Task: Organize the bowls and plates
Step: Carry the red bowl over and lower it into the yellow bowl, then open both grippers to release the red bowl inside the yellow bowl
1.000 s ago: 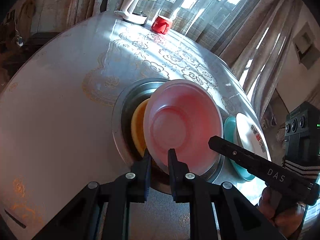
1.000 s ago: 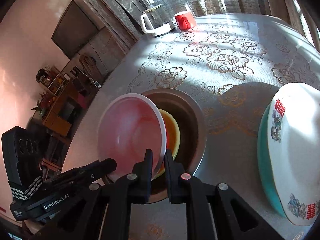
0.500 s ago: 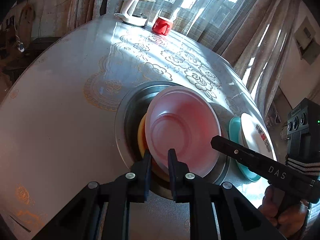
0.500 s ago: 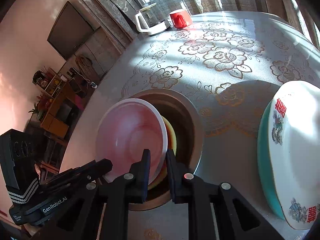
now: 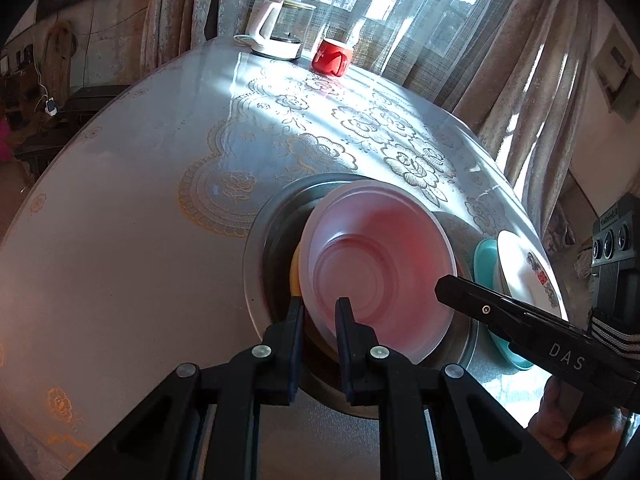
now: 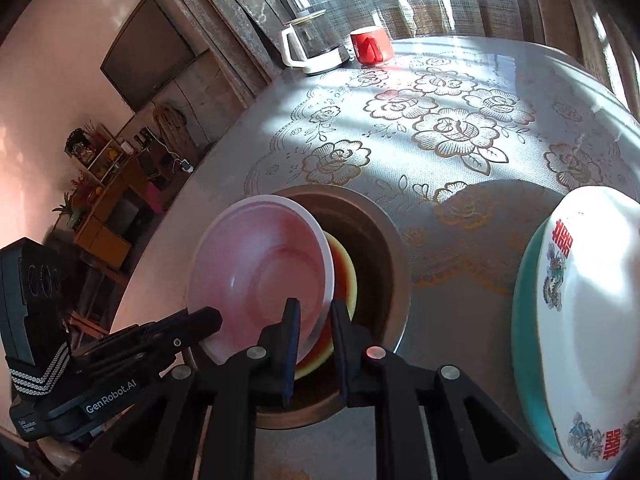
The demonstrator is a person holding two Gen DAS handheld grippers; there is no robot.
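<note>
A pale pink bowl (image 5: 380, 268) is held over a yellow-orange dish (image 6: 346, 276) that lies in a large steel basin (image 5: 264, 248). My left gripper (image 5: 320, 308) is shut on the pink bowl's near-left rim. My right gripper (image 6: 311, 314) is shut on the opposite rim of the same bowl (image 6: 264, 276). The bowl sits low, nearly nested in the yellow dish (image 5: 295, 276). A white plate with red characters (image 6: 588, 320) lies on a teal plate (image 6: 524, 308) to the right; the white plate (image 5: 524, 268) and the teal plate (image 5: 486, 256) also show in the left wrist view.
A white electric kettle (image 5: 278, 32) and a red mug (image 5: 332, 56) stand at the table's far edge by the curtained window. The round table (image 5: 120, 208) has a floral cloth. A TV and shelves (image 6: 148, 52) stand off the table's left side.
Both grippers have lowered the pink bowl toward the yellow dish in the basin; the bowl has levelled out and less of the yellow dish shows.
</note>
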